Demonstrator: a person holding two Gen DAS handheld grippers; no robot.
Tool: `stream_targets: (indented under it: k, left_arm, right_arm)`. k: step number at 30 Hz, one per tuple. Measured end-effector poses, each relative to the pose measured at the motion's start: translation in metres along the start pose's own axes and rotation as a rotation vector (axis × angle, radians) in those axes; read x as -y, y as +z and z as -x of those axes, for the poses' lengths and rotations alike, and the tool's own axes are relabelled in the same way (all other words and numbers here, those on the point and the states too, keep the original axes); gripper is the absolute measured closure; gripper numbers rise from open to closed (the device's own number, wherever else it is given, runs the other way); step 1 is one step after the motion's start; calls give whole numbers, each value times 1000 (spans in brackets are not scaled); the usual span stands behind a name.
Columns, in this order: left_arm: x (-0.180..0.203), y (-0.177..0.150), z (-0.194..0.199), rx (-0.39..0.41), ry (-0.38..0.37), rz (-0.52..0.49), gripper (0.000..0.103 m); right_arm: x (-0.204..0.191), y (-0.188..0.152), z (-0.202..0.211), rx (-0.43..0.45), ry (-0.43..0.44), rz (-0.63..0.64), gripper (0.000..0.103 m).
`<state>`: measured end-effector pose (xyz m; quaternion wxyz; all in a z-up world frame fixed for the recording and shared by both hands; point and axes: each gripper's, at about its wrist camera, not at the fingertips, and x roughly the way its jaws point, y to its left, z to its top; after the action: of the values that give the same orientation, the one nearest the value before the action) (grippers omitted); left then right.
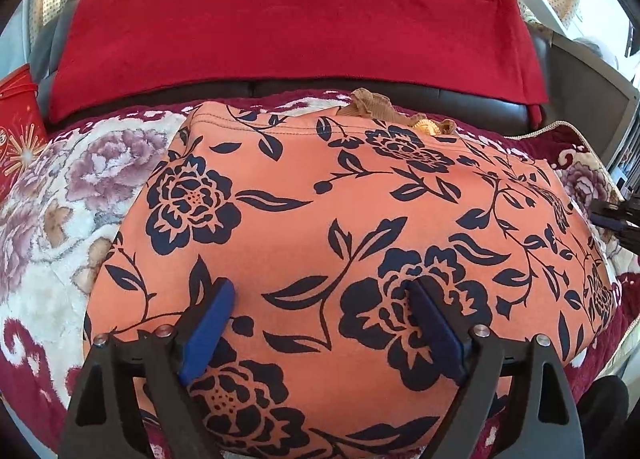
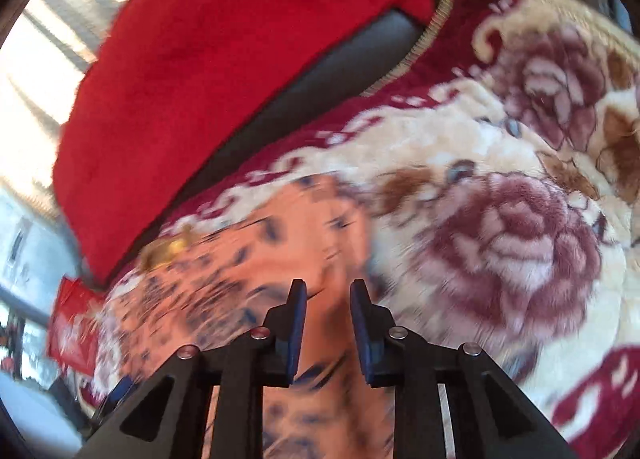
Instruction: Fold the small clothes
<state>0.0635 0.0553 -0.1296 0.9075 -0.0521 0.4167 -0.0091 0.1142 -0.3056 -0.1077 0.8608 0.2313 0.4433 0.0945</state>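
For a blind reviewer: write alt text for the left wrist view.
An orange garment with dark blue flowers lies spread flat on a plush floral blanket, with the left gripper open just above its near part. Behind it, a red blanket drapes a dark sofa back, and a small tan lace piece sits at the garment's far edge.

- Garment (image 1: 360, 219): orange, printed with navy flowers and leaves.
- Blanket (image 2: 500, 219): cream plush with mauve roses, brown leaves, maroon border.
- Cloth (image 1: 296, 19), upper frame: plain red.
- Gripper pads (image 1: 212, 331): blue.
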Motion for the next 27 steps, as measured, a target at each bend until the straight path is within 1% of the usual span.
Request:
stream_targets:
  k: [1, 2, 3, 4, 5, 6, 7, 8, 9, 10, 11, 12, 13, 14, 16, 18, 20, 21, 24, 25, 27]
  left_arm:
    - [0, 0, 0, 0, 1, 4, 13]
    - [0, -1, 1, 0, 3, 6, 13]
    - [1, -1, 1, 1, 4, 8, 13]
    - [1, -1, 1, 0, 5, 9, 13]
    - [1, -1, 1, -2, 6, 9, 13]
    - [1, -1, 2, -6, 6, 8, 13]
    - [1, -1, 2, -11, 6, 8, 13]
    - [0, -1, 3, -16, 5, 8, 13]
    - [0, 0, 4, -22, 8, 6, 13]
    - [-1, 0, 7, -28, 13, 7, 13]
    - [-3, 1, 14, -19, 16, 15, 13]
    - [-4, 0, 19, -5, 15, 22, 13]
    - [-7, -1, 27, 18, 13, 36, 13]
    - [-9, -1, 33, 30, 9, 48, 13]
    - [-11, -2, 43, 58, -14, 80, 13]
    - [-9, -1, 47, 71, -28, 99, 13]
    - [-1, 1, 47, 77, -46, 95, 13]
    - [7, 3, 45, 80, -43, 80, 13]
    - [21, 8, 40, 87, -30, 57, 13]
    - [24, 10, 39, 95, -28, 65, 13]
    - [28, 13, 36, 100, -30, 87, 13]
  right_arm:
    - [-11, -9, 7, -14, 36, 22, 78]
    - [-21, -18, 10, -32, 75, 38, 73]
    - [-27, -26, 8, -55, 107, 44, 53]
    - [-31, -35, 3, -96, 152, 41, 21]
    - [-31, -43, -3, -127, 178, 36, 17]
    - [-26, -50, -13, -155, 157, 23, 20]
    - [-17, -54, -20, -162, 107, -1, 25]
    - [-6, -57, -22, -146, 87, -53, 33]
    - [3, -59, -14, -113, 71, -110, 49]
    - [6, -61, -3, -76, 46, -144, 50]
    - [6, -63, 9, -38, 30, -151, 50]
    - [5, -68, 22, 1, 23, -152, 44]
    - [5, -74, 33, 18, 38, -158, 33]
    - [7, -81, 40, 23, 57, -168, 30]
    - [12, -102, 50, 12, 84, -203, 30]
    - [15, -118, 45, -28, 123, -243, 30]
    - [21, -130, 34, -55, 160, -303, 30]
    - [25, -132, 27, -59, 178, -330, 30]
    - [28, -124, 8, -27, 208, -388, 29]
    - [29, -121, 5, -20, 197, -406, 29]
    - [33, -118, 2, 12, 209, -459, 29]
